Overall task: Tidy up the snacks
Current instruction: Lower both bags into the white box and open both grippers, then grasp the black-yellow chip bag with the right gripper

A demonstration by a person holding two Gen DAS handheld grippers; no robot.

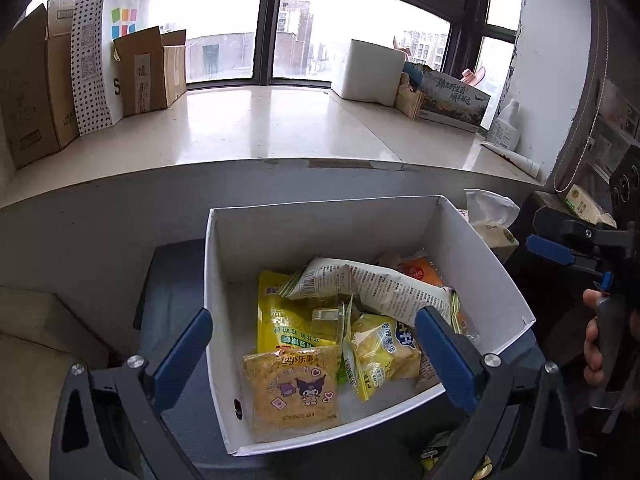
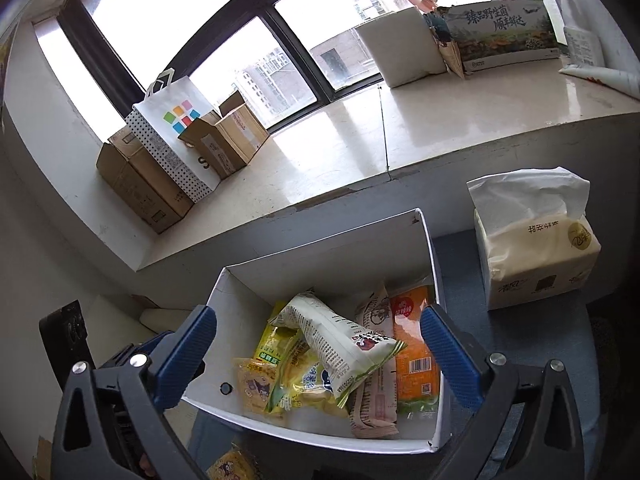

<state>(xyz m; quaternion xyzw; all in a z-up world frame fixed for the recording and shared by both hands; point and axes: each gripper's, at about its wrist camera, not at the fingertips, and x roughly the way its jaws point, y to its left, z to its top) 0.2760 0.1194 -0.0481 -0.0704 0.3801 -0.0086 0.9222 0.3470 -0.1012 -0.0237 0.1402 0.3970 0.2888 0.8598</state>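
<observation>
A: From the left wrist camera, what's there?

B: The left gripper (image 1: 312, 354) hangs over a white box (image 1: 224, 320) with its blue fingers (image 1: 182, 356) spread wide, one outside the box's left wall, the other over the snacks. Nothing is between them.

A: And in the box?

B: A yellow Lay's packet (image 1: 292, 390) lies nearest the camera. Behind it sit a yellow-green pouch (image 1: 280, 316), a small yellow bag (image 1: 380, 350), a long white wrapper (image 1: 384, 284) lying across the heap, and an orange pack (image 1: 420, 270) at the back. The right gripper (image 1: 568, 248) shows at the right edge, held in a hand (image 1: 592, 340); I can't tell its opening from here.

A: Now the right wrist camera?

B: The right gripper (image 2: 318, 354) is also spread wide and carries nothing, hovering over the same white box (image 2: 236, 296). The white wrapper (image 2: 340, 340) lies slanted on top, the orange pack (image 2: 414, 360) along the right wall, a pinkish-white pack (image 2: 376, 396) just beside it, and the Lay's packet (image 2: 254, 390) low at the left.

A: Around the box?

B: A tissue pack (image 2: 536, 248) stands to its right, apart from it. On the windowsill (image 2: 340, 148) are cardboard boxes (image 2: 144, 188) and a white paper bag (image 2: 176, 132).
</observation>
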